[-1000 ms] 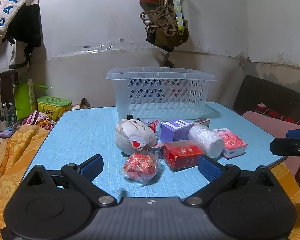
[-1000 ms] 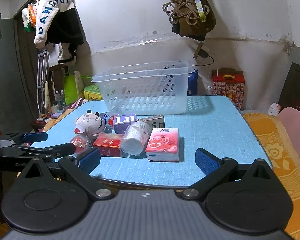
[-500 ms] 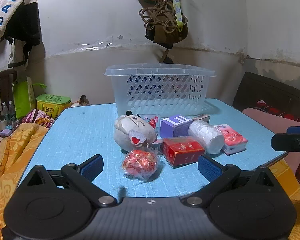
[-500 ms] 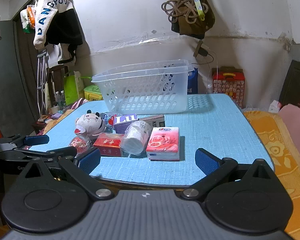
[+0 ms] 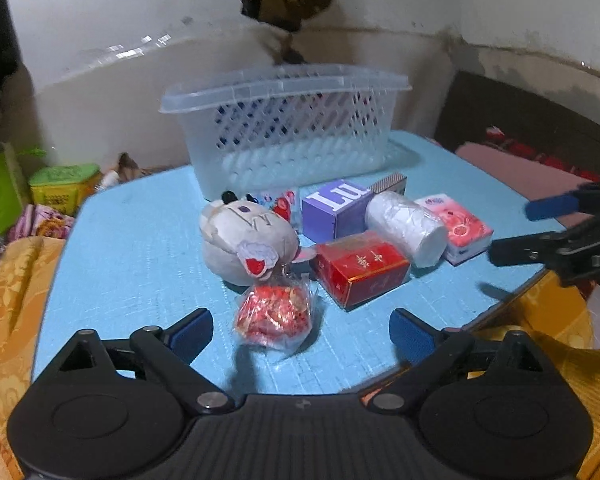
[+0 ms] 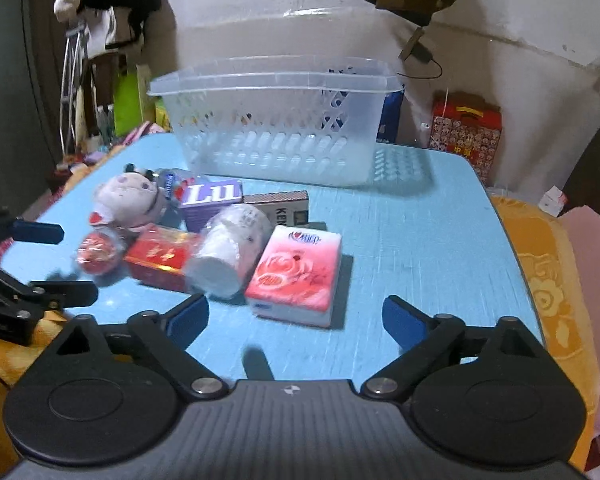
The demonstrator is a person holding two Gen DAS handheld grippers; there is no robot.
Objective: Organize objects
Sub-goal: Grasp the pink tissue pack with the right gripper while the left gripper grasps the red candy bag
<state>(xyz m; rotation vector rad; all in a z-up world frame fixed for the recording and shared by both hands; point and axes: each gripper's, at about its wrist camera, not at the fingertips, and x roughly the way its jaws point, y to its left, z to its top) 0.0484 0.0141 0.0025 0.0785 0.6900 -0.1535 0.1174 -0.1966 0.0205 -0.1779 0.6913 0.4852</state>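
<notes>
While you've got both grippers spread wide and holding nothing, you look to be at the very start: lining up the first pick, nothing grabbed yet. Your left gripper [image 5: 300,330] sits low in its frame with the red candy bag [image 5: 274,314] right between and just ahead of the fingertips, so that's the obvious first grab. Your right gripper [image 6: 296,318] is squared up on the pink tissue pack [image 6: 296,274] at lower centre of its view, fingers either side of it but not touching.

My guess for the next move: ease forward until the pads straddle the thing, close, lift, then carry it up and over the rim. The candy bag is crinkly plastic, so it'll probably squish and slide. Go for the body, not the loose edge.

Rest of the pile sits mid-frame in the left view, all bunched together: plush toy [image 5: 248,246], red box [image 5: 362,266], white paper roll [image 5: 408,228], purple Lu box [image 5: 334,208]. They're touching each other, so watch you don't shove neighbours around.

The clear basket [image 5: 288,92] is at the upper middle of both views, behind the pile on the blue table [image 5: 136,240]. Through the lattice I can't see anything in it, though the floor is partly hidden.
</notes>
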